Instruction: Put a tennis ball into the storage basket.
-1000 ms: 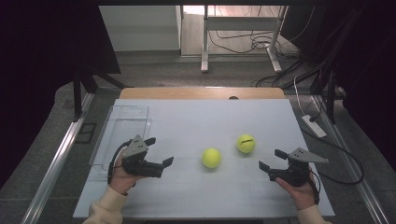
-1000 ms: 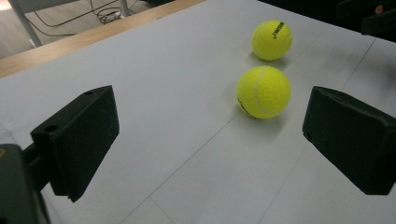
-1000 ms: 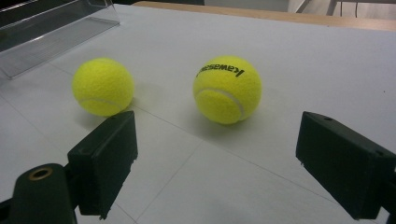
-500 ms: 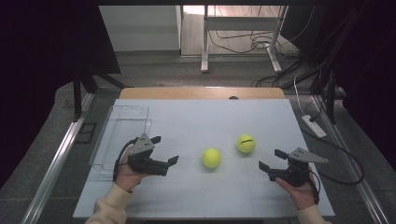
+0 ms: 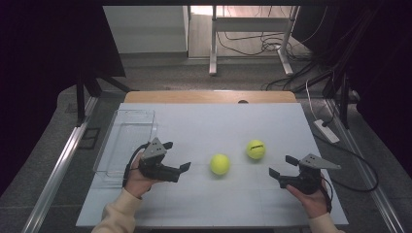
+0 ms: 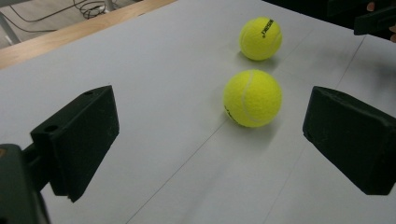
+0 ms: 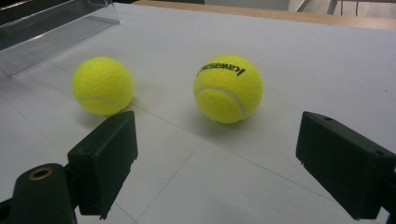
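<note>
The left gripper (image 5: 182,168) is wide open and empty, aimed right at the nearer tennis ball (image 5: 219,164) lying just beyond its jaws on the counter (image 5: 204,126). The right gripper (image 5: 279,167), also open and empty, faces the farther tennis ball (image 5: 255,149), near its jaws.

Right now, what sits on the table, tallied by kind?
Balls: 2 (one, another)
Clear tray: 1
Total: 3
</note>
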A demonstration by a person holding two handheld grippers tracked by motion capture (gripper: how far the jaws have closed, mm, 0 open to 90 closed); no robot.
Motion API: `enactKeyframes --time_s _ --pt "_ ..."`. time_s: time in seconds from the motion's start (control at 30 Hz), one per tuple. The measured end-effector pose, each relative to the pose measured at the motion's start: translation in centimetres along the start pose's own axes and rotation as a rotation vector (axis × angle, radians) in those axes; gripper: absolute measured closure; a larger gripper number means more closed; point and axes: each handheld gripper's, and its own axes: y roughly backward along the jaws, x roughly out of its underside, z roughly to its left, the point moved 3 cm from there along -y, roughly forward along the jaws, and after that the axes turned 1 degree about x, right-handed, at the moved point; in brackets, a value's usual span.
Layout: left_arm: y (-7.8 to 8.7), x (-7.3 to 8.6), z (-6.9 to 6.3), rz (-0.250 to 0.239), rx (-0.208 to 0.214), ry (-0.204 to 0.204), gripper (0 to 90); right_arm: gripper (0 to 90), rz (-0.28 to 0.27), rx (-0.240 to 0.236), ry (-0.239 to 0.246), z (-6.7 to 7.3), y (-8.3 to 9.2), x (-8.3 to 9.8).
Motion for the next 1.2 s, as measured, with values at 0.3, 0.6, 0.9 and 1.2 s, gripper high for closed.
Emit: enactKeyframes --time_s 0.3,0.6,0.9,1.2 --pt "-0.7 -0.2 -0.3 0.007 0.011 -0.003 4.1 13.0 0.001 0.002 -0.002 0.0 0.0 0.0" --pt "-1.6 -0.9 -0.8 0.008 0.027 -0.015 3.9 13.0 0.003 0.0 0.0 0.0 -0.1 0.0" --pt "-2.3 -1.4 -1.1 0.007 0.042 -0.022 3.8 13.0 0.003 0.0 0.001 0.0 -0.1 0.1" --pt "-3.1 -1.8 -1.5 0.015 0.059 -0.03 3.7 13.0 0.003 0.0 0.0 0.0 -0.1 0.1"
